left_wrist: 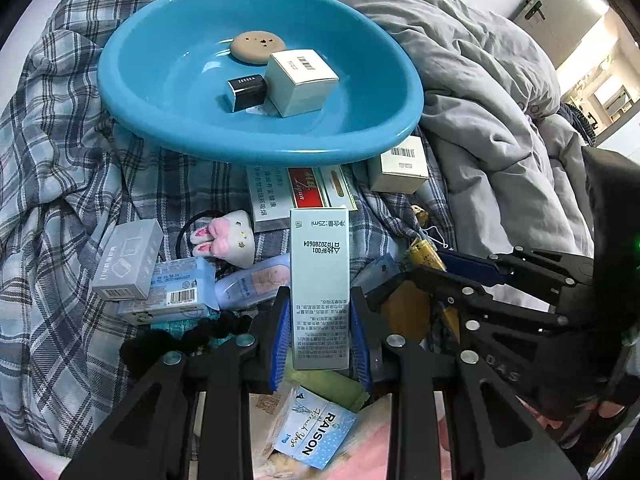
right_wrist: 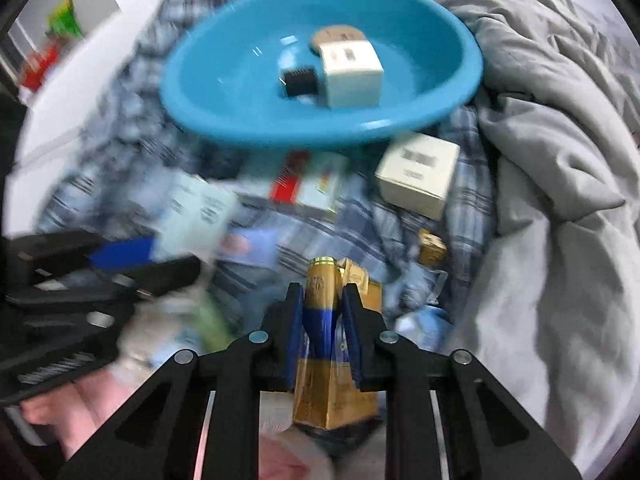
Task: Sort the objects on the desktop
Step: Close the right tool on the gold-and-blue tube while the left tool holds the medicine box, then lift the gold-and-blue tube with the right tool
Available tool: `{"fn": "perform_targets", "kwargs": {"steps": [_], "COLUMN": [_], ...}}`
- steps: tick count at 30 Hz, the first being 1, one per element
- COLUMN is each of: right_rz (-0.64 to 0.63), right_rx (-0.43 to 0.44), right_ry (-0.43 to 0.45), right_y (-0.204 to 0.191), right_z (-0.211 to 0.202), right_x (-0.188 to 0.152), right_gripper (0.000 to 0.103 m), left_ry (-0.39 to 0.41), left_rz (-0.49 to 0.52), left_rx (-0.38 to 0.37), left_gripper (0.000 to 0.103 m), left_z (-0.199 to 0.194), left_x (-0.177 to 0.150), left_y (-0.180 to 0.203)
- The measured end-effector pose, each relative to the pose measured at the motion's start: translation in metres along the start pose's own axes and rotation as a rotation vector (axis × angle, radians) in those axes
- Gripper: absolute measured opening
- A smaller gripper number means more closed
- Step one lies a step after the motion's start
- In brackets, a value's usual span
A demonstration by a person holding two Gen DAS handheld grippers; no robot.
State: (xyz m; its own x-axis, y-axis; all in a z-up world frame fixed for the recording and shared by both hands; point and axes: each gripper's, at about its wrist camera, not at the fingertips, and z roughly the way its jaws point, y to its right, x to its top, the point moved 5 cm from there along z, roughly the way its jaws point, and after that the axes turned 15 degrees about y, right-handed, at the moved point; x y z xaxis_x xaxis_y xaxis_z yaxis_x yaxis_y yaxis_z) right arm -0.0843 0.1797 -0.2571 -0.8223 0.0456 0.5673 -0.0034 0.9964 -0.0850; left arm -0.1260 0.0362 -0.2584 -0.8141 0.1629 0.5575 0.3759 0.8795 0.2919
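Left wrist – L gripper (left_wrist: 320, 336) clamps pale box (left_wrist: 319, 280)

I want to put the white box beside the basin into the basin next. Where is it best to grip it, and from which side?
Grip the white box across its two short side walls, coming from above. Its flat barcode top faces up, and the blue basin rim overhangs its far edge, so approach from the nearer, open side.

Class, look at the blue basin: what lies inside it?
Inside the blue basin lie a tan round disc, a white box and a small black box. The white box hides part of the disc.
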Motion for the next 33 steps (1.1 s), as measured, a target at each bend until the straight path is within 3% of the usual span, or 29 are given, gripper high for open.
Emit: {"fn": "perform_targets", "kwargs": {"steps": [2,10,20,24,27,33], "right_rz": [-0.03,-0.043,-0.073,-0.046,0.002,0.071], "right_rx": [-0.044,-0.06,-0.185,-0.142,-0.065,0.135], "right_ry": [-0.023,-0.065,-0.095,-0.065,0.005,0.267], "right_y": [0.005,0.011,0.03,0.029,0.025,0.012], "right_z": [0.004,0.008,0.015,0.016,0.004,-0.041], "right_x": [-0.003,-0.008,-0.014,-0.011,-0.001,0.03], "right_gripper": [0.019,0.019,0.02,0.019,0.017,0.017], "left_ry": [-0.007,-0.011,-0.003,0.0,0.004,0.017], "left_rz": [0.002,0.009,-0.001,0.001,-0.001,-0.005], "left_rx": [0.001,0.006,0.002,0.002,0.002,0.005], "left_gripper": [0.03,0.03,0.03,0.03,0.03,0.03], "left_z": [0.002,0.003,0.0,0.0,-0.001,-0.005], "left_x": [-0.002,-0.003,0.0,0.0,0.001,0.004], "left_y": [0.001,0.003,0.001,0.0,-0.001,-0.002]}}
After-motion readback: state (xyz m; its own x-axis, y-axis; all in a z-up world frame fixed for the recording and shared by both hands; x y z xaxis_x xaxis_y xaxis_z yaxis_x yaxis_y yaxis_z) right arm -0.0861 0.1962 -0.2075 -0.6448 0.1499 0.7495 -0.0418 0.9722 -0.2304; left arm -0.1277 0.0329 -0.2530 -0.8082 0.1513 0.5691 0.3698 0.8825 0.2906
